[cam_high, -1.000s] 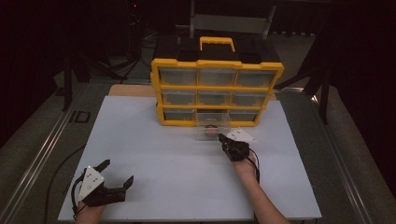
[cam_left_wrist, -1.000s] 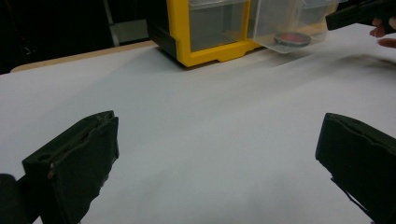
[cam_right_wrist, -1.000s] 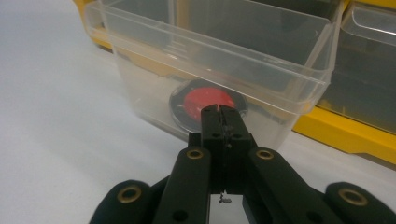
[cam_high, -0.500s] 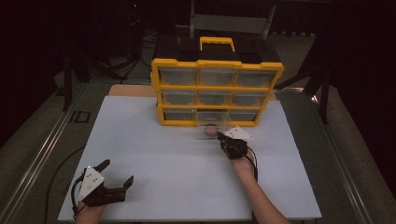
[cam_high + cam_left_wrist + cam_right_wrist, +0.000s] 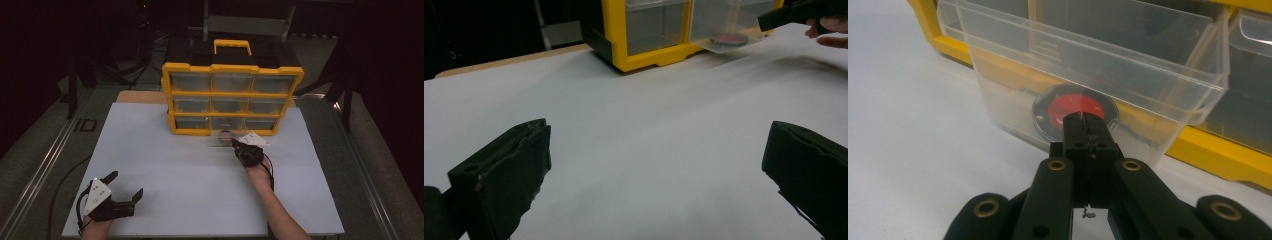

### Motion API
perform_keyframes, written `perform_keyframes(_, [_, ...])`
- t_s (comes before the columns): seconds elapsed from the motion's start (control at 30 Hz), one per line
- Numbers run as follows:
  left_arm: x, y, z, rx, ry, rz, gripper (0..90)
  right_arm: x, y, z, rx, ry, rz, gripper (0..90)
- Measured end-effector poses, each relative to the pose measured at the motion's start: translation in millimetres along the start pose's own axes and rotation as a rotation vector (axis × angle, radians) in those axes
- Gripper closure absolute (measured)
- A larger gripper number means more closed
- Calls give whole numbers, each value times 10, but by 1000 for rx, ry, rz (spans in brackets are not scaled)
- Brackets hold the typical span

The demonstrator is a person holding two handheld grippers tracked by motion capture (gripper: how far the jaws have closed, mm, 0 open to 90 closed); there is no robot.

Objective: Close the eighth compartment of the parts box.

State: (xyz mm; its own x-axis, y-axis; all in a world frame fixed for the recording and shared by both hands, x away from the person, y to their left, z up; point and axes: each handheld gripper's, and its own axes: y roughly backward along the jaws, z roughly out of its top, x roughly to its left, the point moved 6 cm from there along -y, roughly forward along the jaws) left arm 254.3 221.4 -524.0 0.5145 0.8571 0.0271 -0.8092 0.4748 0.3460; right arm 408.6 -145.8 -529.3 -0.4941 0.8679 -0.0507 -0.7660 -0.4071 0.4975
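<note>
Here we are holding the right gripper [image 5: 1083,120] with its jaws fully closed, pinching the front lip of a clear drawer [image 5: 1088,85] that is sticking partway out of the bottom row of the yellow organizer [image 5: 232,97]. Inside the drawer a round red-and-black disc [image 5: 1075,112] is lying flat, just behind the closed tips. We are resting the left gripper [image 5: 120,192] near the front left corner of the white table [image 5: 165,170], jaws wide apart and gripping nothing.

Yellow organizer [image 5: 232,75], clear drawer [image 5: 1088,75], red-and-black disc [image 5: 1073,112], white table [image 5: 200,185].
</note>
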Motion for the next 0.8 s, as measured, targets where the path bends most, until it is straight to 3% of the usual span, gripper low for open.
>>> perform_keyframes(0.8, [-6, 10, 13, -11, -7, 9, 2, -37, -131, 79, 20, -1, -21, 900])
